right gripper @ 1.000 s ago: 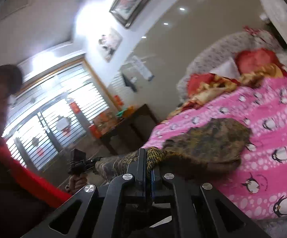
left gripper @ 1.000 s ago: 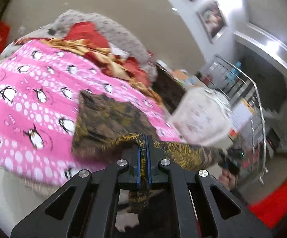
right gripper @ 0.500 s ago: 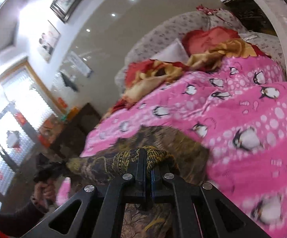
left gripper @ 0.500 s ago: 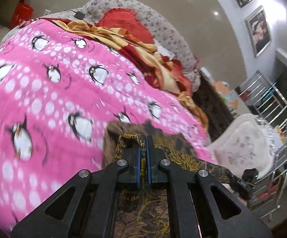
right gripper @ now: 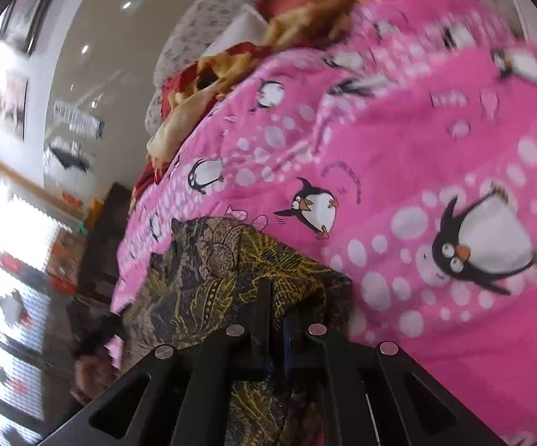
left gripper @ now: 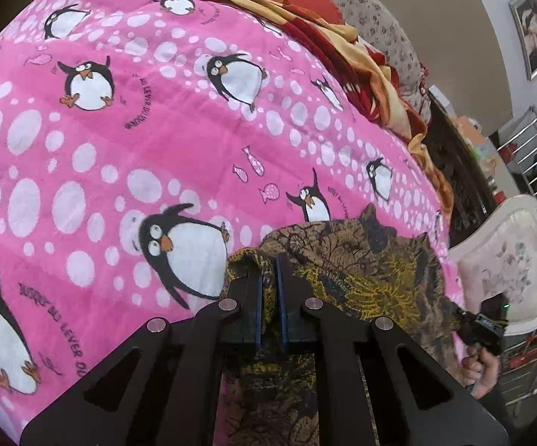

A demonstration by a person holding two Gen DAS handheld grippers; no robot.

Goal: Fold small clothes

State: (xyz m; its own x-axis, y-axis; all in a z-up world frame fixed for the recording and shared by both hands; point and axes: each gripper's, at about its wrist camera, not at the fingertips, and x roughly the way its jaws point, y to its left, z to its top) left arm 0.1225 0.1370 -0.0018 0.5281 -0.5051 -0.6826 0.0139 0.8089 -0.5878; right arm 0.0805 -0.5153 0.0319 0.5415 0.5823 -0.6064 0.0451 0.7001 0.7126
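A pink penguin-print blanket (left gripper: pixel 179 141) covers the bed, with a red-and-gold quilt (left gripper: pixel 365 59) bunched at its far end against a grey floral headboard (left gripper: pixel 376 18), near a dark wooden cabinet (left gripper: pixel 458 182) and a white upholstered chair (left gripper: pixel 510 260).

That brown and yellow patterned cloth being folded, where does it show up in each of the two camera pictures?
Left wrist view: the patterned cloth lies low and right of centre, its edge pinched in the left gripper.
Right wrist view: it lies low and left of centre, pinched in the right gripper.
Shared landmark: the pink penguin blanket under it.
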